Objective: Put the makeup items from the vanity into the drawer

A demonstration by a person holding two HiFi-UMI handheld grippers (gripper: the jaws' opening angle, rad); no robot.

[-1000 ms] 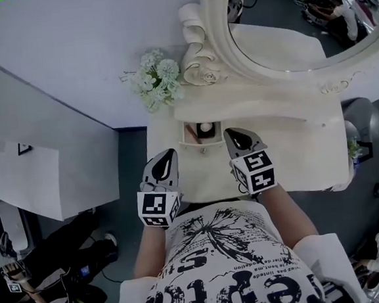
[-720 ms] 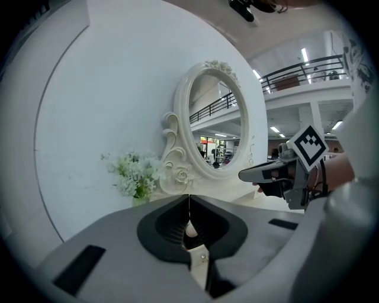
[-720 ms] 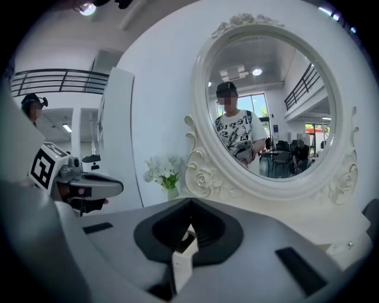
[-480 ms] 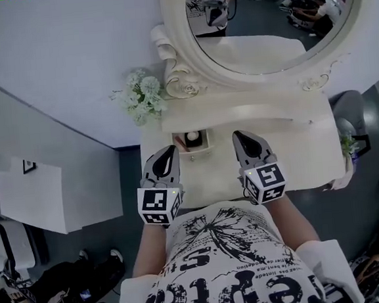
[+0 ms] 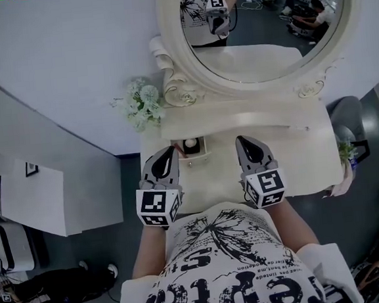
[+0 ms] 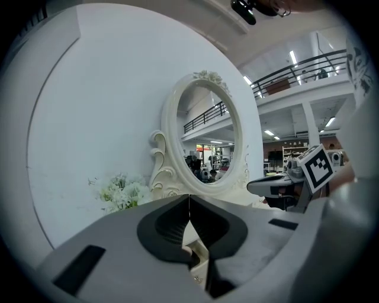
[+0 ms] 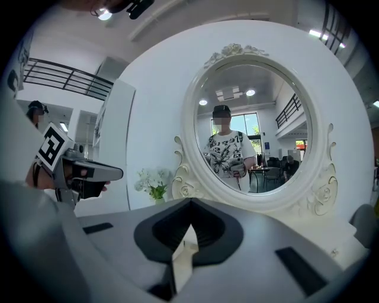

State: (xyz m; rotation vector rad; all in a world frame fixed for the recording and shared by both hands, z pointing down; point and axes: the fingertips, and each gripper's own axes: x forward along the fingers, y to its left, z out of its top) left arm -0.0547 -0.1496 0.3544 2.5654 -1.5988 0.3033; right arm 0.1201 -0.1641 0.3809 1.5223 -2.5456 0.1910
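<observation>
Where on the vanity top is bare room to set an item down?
The vanity top is bare right of the right gripper, out to its right edge, and between the two grippers. The left end is crowded: open drawer with items, left gripper, flowers.

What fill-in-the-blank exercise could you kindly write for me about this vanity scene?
1. The jaws of the left hand-held gripper are ____.
2. The right hand-held gripper holds ____.
3. In the head view, the white flowers stand ____ of the mirror.
4. The small drawer is ____.
Missing words: shut; nothing; left; open.
</observation>
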